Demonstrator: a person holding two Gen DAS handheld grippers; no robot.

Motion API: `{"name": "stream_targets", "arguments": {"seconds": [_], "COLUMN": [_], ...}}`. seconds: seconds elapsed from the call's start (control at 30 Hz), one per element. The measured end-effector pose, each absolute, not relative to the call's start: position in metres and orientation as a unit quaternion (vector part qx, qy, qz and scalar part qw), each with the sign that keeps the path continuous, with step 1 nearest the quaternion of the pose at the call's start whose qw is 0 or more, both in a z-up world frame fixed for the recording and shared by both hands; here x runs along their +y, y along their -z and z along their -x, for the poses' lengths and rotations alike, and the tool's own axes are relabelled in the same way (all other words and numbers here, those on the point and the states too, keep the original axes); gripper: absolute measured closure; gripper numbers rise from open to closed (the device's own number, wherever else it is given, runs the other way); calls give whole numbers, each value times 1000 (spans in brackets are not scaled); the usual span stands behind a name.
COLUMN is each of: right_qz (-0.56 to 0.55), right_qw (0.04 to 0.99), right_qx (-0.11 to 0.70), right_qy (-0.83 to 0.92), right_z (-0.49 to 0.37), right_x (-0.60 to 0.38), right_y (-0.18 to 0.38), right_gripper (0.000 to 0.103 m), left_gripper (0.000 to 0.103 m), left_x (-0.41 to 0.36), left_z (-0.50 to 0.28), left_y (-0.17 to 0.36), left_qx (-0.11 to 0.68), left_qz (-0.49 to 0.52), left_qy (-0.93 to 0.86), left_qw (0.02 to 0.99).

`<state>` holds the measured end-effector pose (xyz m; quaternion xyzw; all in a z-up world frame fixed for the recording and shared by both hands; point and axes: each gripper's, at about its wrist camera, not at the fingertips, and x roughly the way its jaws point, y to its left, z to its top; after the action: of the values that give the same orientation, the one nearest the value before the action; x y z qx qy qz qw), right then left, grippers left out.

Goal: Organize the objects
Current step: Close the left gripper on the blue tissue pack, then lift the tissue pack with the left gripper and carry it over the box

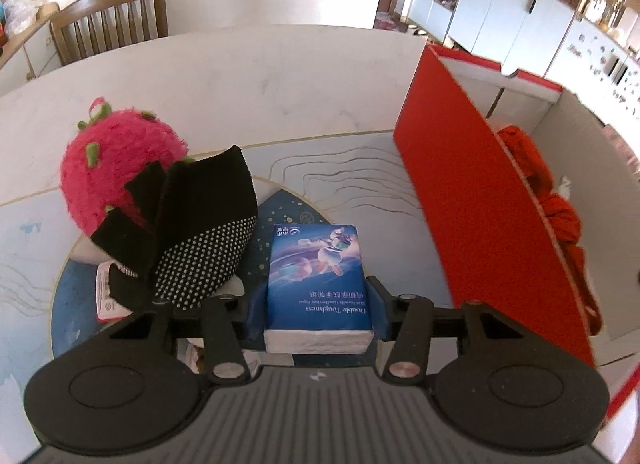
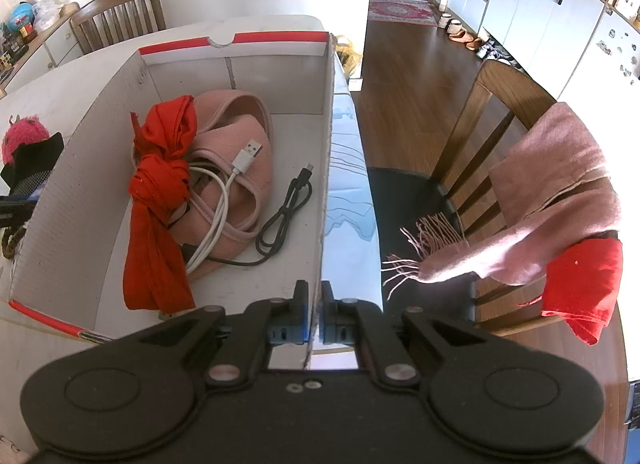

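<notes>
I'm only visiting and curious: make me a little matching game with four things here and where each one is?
Things:
1. tissue pack
2. white cable
3. pink scarf
4. black sock

Places:
A. over a chair back
B. between the left hand-held gripper's fingers
C. inside the box
D. leaning on the plush toy

Pairs: 1-B, 2-C, 3-A, 4-D

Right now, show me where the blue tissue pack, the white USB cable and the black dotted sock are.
blue tissue pack (image 1: pixel 318 276), left wrist view, middle of its printed top face.
white USB cable (image 2: pixel 218 210), right wrist view, the looped cord inside the box.
black dotted sock (image 1: pixel 204 260), left wrist view, the dotted sole.
</notes>
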<state>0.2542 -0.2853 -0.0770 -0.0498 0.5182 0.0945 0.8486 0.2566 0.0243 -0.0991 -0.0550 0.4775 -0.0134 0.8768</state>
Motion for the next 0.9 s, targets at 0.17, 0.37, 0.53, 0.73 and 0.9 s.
{"name": "stream_targets", "arguments": {"seconds": [0.17, 0.37, 0.53, 0.73, 0.9], "right_qz": [54, 56, 57, 57, 58], "right_qw": [848, 848, 848, 849, 849], "right_qx": [518, 518, 516, 515, 515], "right_qy": [-97, -100, -102, -104, -106], "right_z": [-255, -255, -255, -255, -255], "right_x": [-284, -283, -284, -284, -283], "right_y": [78, 78, 77, 77, 77], "right_gripper": [99, 99, 99, 99, 99], "left_gripper": [54, 54, 54, 54, 54], "left_x": [30, 22, 7, -23, -55], "left_z": [-243, -229, -225, -229, -238], "left_y": [79, 45, 19, -1, -7], "left_qx": [461, 436, 416, 402, 400], "left_qz": [69, 76, 74, 60, 37], "left_qy": [20, 45, 75, 120, 155], "left_qw": [885, 896, 903, 906, 902]}}
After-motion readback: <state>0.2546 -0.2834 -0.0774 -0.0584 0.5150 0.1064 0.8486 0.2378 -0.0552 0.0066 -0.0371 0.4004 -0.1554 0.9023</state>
